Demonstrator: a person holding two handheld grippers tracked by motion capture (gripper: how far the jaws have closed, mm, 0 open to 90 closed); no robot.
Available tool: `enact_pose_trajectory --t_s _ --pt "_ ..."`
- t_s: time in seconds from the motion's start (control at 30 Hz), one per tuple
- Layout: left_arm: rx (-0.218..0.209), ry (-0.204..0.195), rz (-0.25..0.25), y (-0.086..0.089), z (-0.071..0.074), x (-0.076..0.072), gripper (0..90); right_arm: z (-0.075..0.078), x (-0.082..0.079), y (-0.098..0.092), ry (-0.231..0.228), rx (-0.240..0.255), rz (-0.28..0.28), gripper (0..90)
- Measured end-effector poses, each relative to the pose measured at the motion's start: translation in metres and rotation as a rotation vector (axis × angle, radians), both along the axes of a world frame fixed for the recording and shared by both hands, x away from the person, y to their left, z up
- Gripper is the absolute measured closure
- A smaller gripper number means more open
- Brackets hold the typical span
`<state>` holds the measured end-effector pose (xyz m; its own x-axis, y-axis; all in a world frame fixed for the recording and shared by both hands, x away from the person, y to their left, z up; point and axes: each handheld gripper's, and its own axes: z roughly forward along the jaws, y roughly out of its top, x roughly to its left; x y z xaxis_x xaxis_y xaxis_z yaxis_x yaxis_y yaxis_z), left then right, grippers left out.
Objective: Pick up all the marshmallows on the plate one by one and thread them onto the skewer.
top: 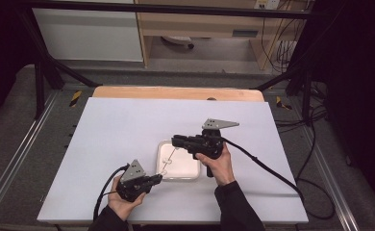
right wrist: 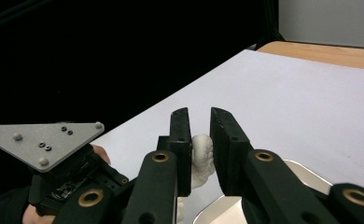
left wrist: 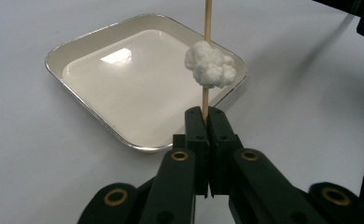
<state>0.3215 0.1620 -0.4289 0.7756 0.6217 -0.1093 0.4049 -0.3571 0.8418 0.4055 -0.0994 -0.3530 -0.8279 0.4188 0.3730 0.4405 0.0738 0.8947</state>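
Observation:
My left gripper [left wrist: 207, 114] is shut on the lower end of a thin wooden skewer [left wrist: 207, 18], which rises upright over a shallow white tray [left wrist: 124, 93]. A white puffy lump [left wrist: 210, 64], like a marshmallow, is threaded on it above the jaws. From above, the left gripper [top: 159, 178] sits at the tray's [top: 195, 166] near-left corner, and the skewer [top: 170, 156] slants up to my right gripper [top: 175, 141] over the tray's far edge. The right gripper [right wrist: 199, 114] is shut on another white lump [right wrist: 202, 156], squeezed between its pads.
The tray stands on a white sheet [top: 128, 130] over a wooden table [top: 176, 93]. Black cables [top: 272, 173] trail from both grippers across the sheet. The other hand's gripper, with its grey plate [right wrist: 45, 140], sits low at the left in the right gripper view.

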Motion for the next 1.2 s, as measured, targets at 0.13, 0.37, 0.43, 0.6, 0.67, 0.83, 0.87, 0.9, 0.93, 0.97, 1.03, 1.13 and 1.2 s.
enact_pose_trajectory --t_s 0.13,0.37,0.43,0.6,0.67,0.83,0.87,0.9,0.93,0.97,1.03,1.13,1.2 --pt "-0.015 -0.012 0.021 0.0 0.0 -0.001 89.0 -0.001 -0.001 0.001 0.009 0.02 0.001 79.5" --pt "-0.075 -0.006 0.046 0.001 -0.002 -0.002 89.0 -0.002 -0.004 0.004 0.014 0.062 -0.011 79.9" --pt "-0.075 -0.015 0.058 0.001 -0.002 -0.003 89.1 -0.003 -0.005 0.005 0.013 0.072 -0.016 80.0" --pt "-0.089 -0.041 0.071 0.002 0.0 -0.004 89.1 -0.004 -0.007 0.006 0.011 0.083 -0.018 80.1" --pt "-0.079 -0.033 0.07 0.001 0.0 -0.005 89.1 -0.006 -0.007 0.008 0.007 0.086 -0.022 80.1" --pt "-0.079 -0.045 0.08 0.002 0.0 -0.005 89.1 -0.01 -0.009 0.012 0.005 0.104 -0.025 80.1" --pt "-0.082 -0.043 0.081 0.002 0.0 -0.004 89.1 -0.012 -0.009 0.013 0.008 0.113 -0.026 80.1" --pt "-0.083 -0.047 0.084 0.002 -0.001 -0.004 89.1 -0.013 -0.01 0.014 0.005 0.119 -0.028 80.1" --pt "-0.086 -0.045 0.083 0.002 -0.001 -0.004 89.2 -0.014 -0.01 0.015 0.006 0.127 -0.03 80.1" --pt "-0.091 -0.043 0.083 0.002 -0.001 -0.005 89.2 -0.015 -0.011 0.016 0.007 0.132 -0.031 80.1" --pt "-0.091 -0.041 0.085 0.001 -0.001 -0.006 89.2 -0.018 -0.011 0.017 0.006 0.142 -0.034 80.1" --pt "-0.098 -0.043 0.09 0.0 -0.001 -0.005 89.2 -0.019 -0.011 0.019 0.012 0.166 -0.034 80.2" --pt "-0.093 -0.04 0.089 0.0 -0.002 -0.005 89.2 -0.021 -0.012 0.021 0.006 0.174 -0.039 80.3"
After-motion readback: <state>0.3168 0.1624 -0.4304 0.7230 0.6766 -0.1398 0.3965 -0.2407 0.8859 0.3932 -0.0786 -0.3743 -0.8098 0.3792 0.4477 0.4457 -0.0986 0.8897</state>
